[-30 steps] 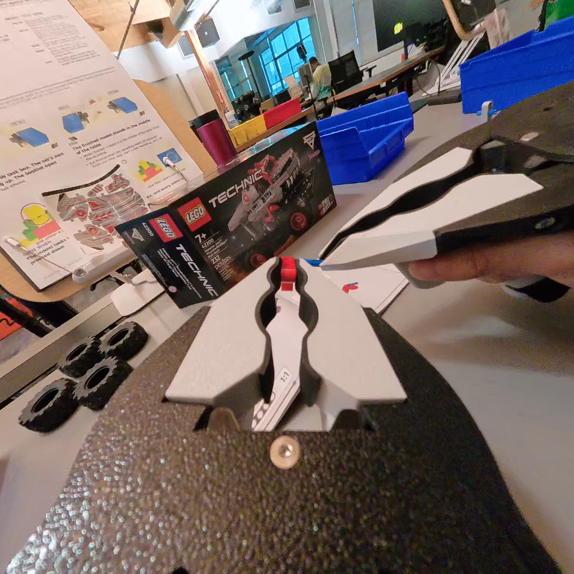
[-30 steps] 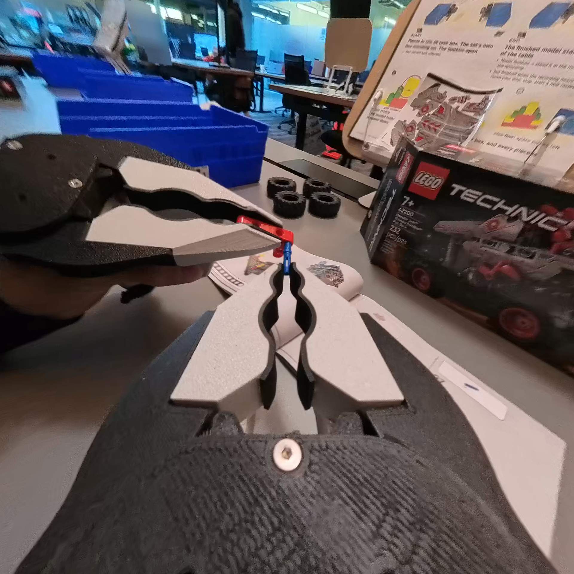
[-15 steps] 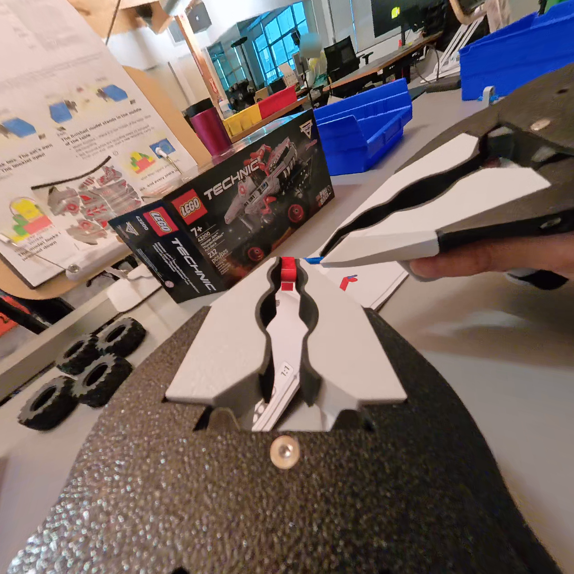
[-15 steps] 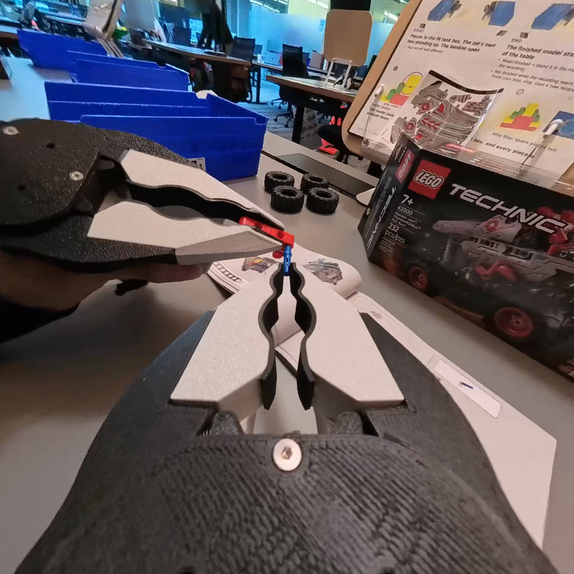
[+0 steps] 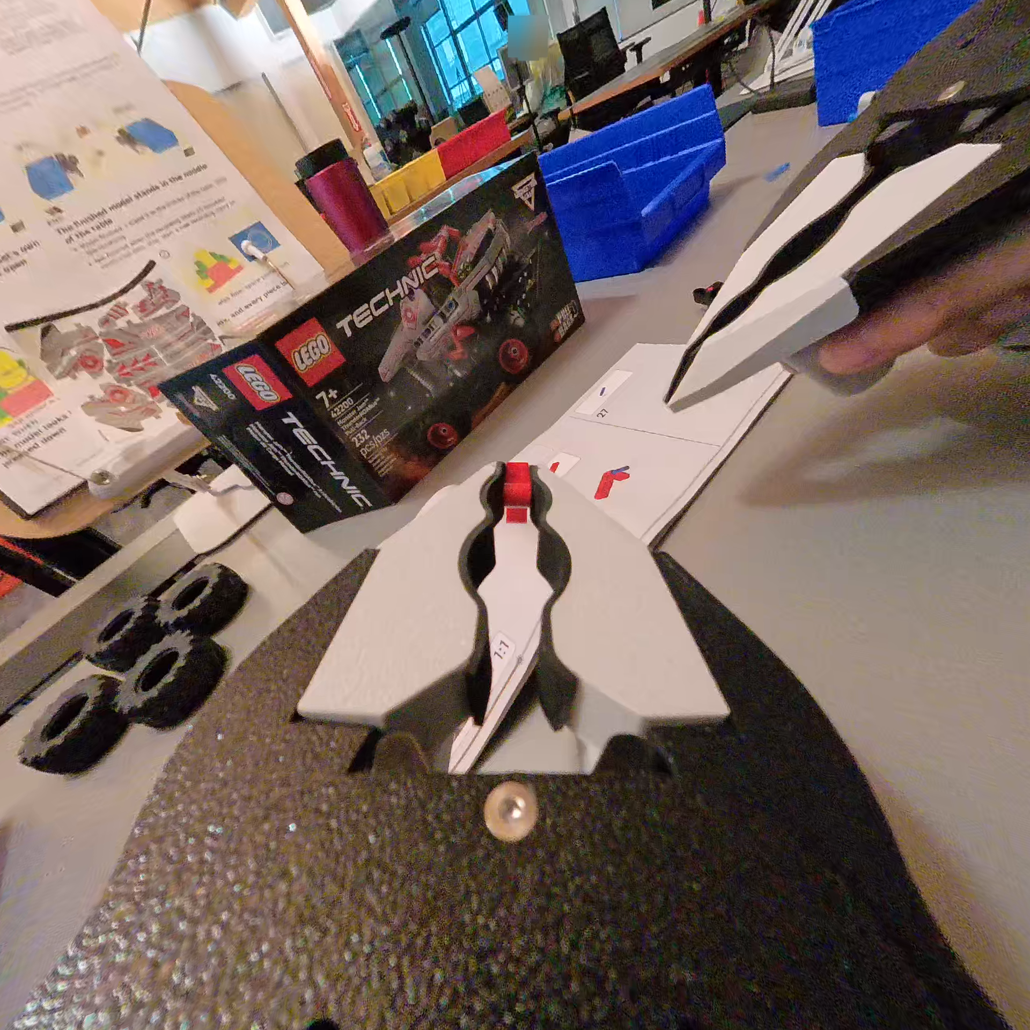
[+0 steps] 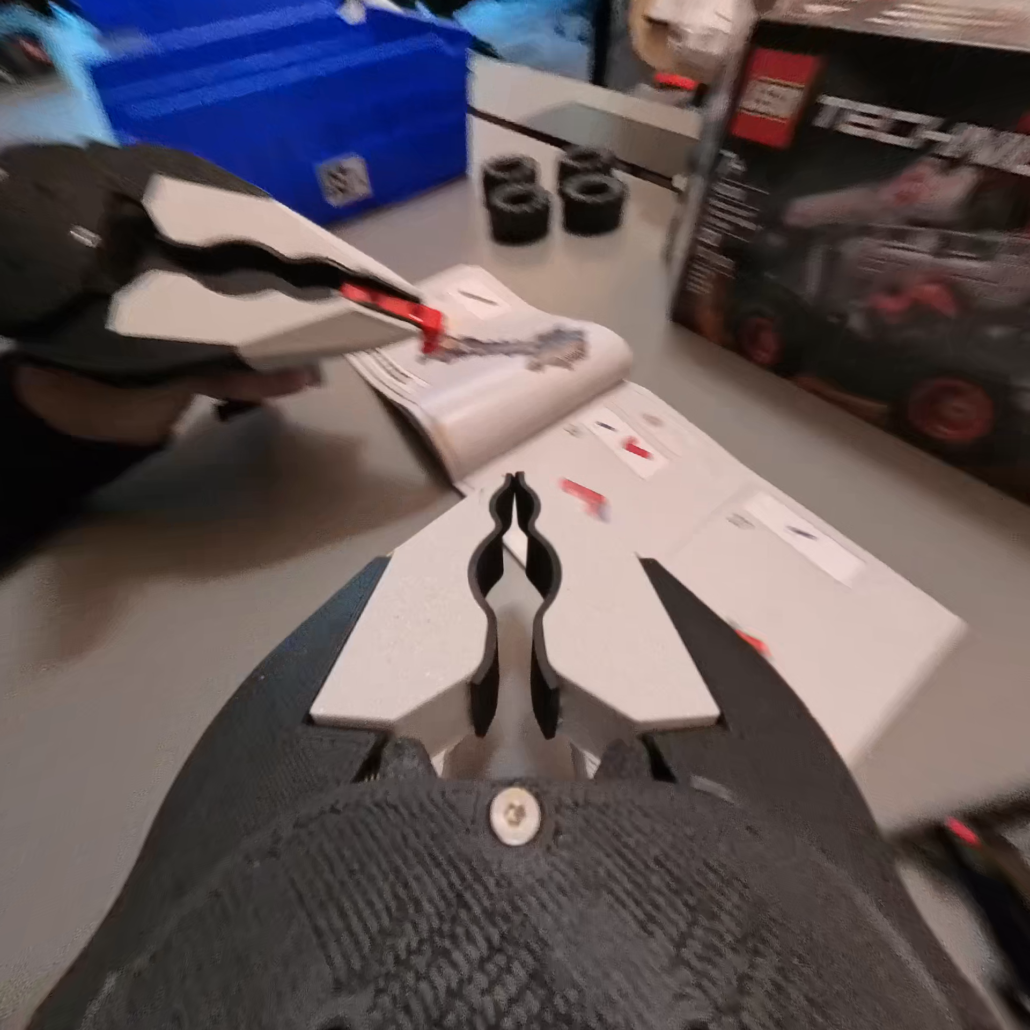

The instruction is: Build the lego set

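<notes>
An open instruction booklet lies flat on the table, with the set's box standing just behind it. Four tyres sit clustered beside the box's end, and a storage bin stands beyond them to the left in the right wrist view.

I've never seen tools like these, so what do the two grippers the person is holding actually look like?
Both look alike. The left gripper and right gripper each have a rough, grainy black body with a silver screw in the middle. Two flat, pale grey fingers taper to a point, with wavy black inner edges. No cables show. A dark sleeve is visible.
</notes>
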`<state>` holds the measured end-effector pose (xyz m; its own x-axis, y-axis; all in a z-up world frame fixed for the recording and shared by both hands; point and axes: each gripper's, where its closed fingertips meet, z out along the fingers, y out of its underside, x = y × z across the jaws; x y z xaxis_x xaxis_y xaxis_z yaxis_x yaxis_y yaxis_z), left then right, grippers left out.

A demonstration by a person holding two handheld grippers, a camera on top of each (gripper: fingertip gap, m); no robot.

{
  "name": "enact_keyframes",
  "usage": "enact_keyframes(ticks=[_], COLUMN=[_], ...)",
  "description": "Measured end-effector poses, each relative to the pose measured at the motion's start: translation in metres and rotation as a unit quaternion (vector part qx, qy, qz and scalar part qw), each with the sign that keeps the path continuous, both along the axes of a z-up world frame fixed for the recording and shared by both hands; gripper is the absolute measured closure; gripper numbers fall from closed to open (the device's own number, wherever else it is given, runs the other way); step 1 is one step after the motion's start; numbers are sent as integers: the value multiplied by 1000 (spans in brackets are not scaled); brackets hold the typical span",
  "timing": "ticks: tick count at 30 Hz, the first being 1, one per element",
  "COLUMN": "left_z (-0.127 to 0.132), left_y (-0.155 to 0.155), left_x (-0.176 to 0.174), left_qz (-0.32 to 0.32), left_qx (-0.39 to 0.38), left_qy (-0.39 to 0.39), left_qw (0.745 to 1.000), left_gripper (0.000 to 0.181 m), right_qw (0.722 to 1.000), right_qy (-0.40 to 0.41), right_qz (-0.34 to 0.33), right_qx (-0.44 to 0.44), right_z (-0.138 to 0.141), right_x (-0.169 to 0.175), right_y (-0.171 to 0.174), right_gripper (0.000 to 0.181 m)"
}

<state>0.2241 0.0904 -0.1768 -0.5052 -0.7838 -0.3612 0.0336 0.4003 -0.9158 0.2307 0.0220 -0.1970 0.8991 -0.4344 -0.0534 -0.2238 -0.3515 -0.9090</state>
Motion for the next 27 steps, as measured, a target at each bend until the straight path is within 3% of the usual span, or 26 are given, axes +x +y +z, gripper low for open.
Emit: enact_keyframes(ticks=[4, 7, 13, 16, 18, 21, 24, 27], left_z=[-2, -2, -1, -1, 0, 0, 1, -1], left_y=[3, 2, 0, 1, 2, 1, -2, -2], left_x=[1, 0, -1, -1, -2, -2, -3, -2], left_qz=[2, 3, -4, -2, -3, -7, -14, -13], left_qx=[-17, -5, -21, -21, -26, -31, -37, -33], left_qy=[17, 11, 15, 14, 14, 15, 15, 16], left_qw=[1000, 1000, 1000, 1000, 1000, 999, 999, 999], left_gripper=[176, 176, 177, 177, 177, 177, 177, 177], right_qw=[996, 996, 995, 989, 969, 903, 877, 884], right_qy=[-21, -1, -49, -81, -121, -160, -178, -74], right_qz=[-87, -92, -82, -103, -179, -346, -377, -335], right_qx=[-27, -8, -41, -69, -123, -199, -239, -319], right_z=[-5, -14, -7, 3, 22, 66, 82, 46], right_x=[29, 27, 21, 26, 45, 85, 129, 161], right_y=[-38, -40, -40, -61, -116, -256, -364, -434], right_gripper=[181, 181, 181, 181, 178, 161, 157, 149])
